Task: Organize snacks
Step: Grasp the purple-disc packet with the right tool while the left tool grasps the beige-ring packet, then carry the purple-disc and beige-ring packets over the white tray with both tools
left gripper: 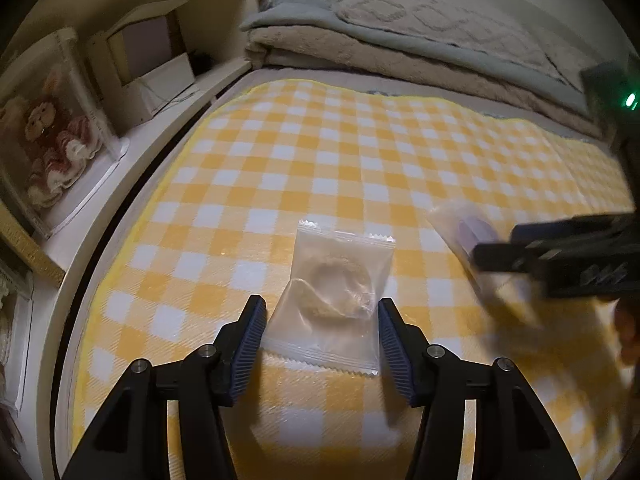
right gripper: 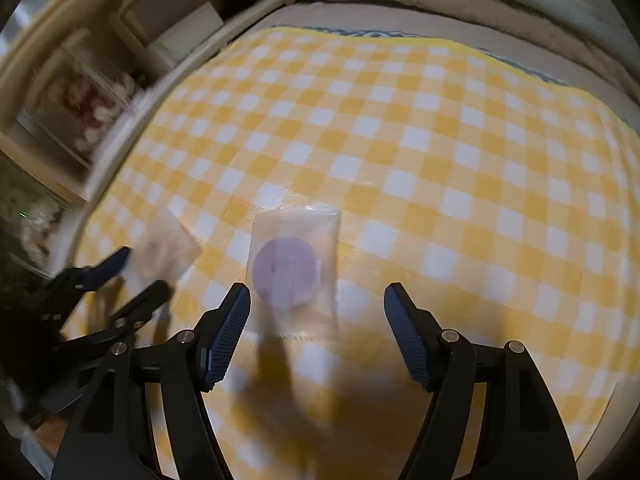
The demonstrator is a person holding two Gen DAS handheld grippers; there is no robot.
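Note:
A clear packet with a beige ring-shaped snack (left gripper: 335,292) lies on the yellow-and-white checked cloth (left gripper: 360,160). My left gripper (left gripper: 322,312) is open, its fingers on either side of the packet's near half. A second clear packet with a round purple snack (right gripper: 289,270) lies to the right. My right gripper (right gripper: 317,300) is open just before it; the packet sits nearer the left finger. In the left wrist view the right gripper (left gripper: 560,256) shows blurred beside the purple packet (left gripper: 470,232). In the right wrist view the left gripper (right gripper: 120,280) and the beige packet (right gripper: 168,244) show blurred at left.
Folded beige and grey blankets (left gripper: 400,32) lie along the cloth's far edge. A cream shelf unit (left gripper: 140,60) stands at the left with boxes and a clear case holding a plush toy (left gripper: 52,128). The cloth (right gripper: 440,140) stretches far and right.

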